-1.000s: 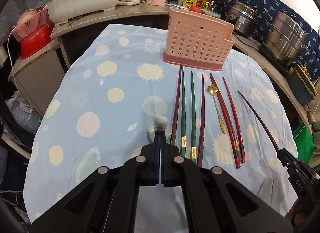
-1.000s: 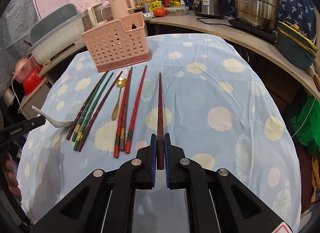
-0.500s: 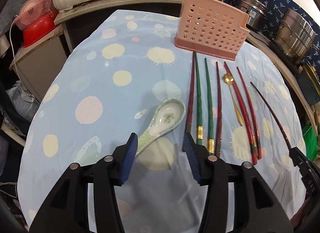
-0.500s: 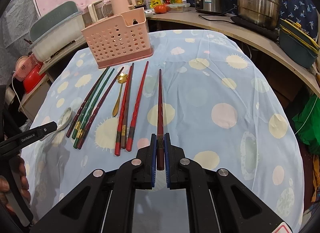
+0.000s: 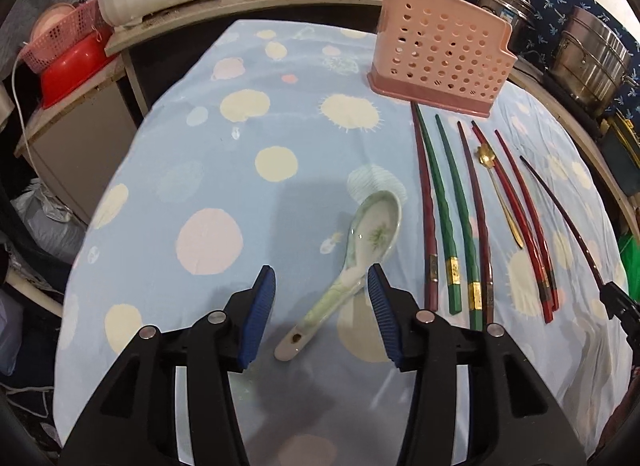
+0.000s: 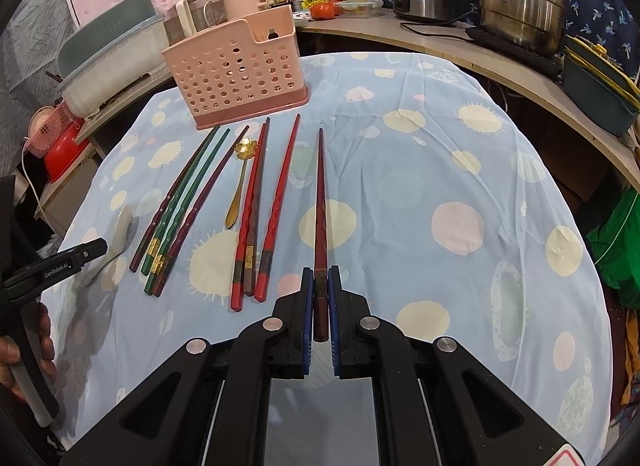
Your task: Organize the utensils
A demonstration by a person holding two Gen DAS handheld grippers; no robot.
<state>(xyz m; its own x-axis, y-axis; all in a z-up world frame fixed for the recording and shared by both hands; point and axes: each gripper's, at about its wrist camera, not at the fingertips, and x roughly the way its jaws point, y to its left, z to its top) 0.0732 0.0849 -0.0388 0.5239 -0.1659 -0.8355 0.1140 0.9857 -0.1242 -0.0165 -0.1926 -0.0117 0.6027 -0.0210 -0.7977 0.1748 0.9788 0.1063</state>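
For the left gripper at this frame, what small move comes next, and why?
Probably close the left gripper on the ceramic spoon: its open jaws straddle the handle without pressing it, and the spoon lies flat on the tablecloth. The right gripper holds a dark red chopstick.

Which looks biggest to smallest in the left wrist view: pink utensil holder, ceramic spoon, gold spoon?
1. pink utensil holder, though it stands farthest from the camera.
2. ceramic spoon, nearest the camera, which flatters it.
3. gold spoon, clearly the slimmest.

a pale blue tablecloth (image 5: 248,137) dotted cream and pink, a pink perforated basket (image 5: 440,53), green and red chopsticks (image 5: 452,221), a white green-sprigged spoon (image 5: 360,250).
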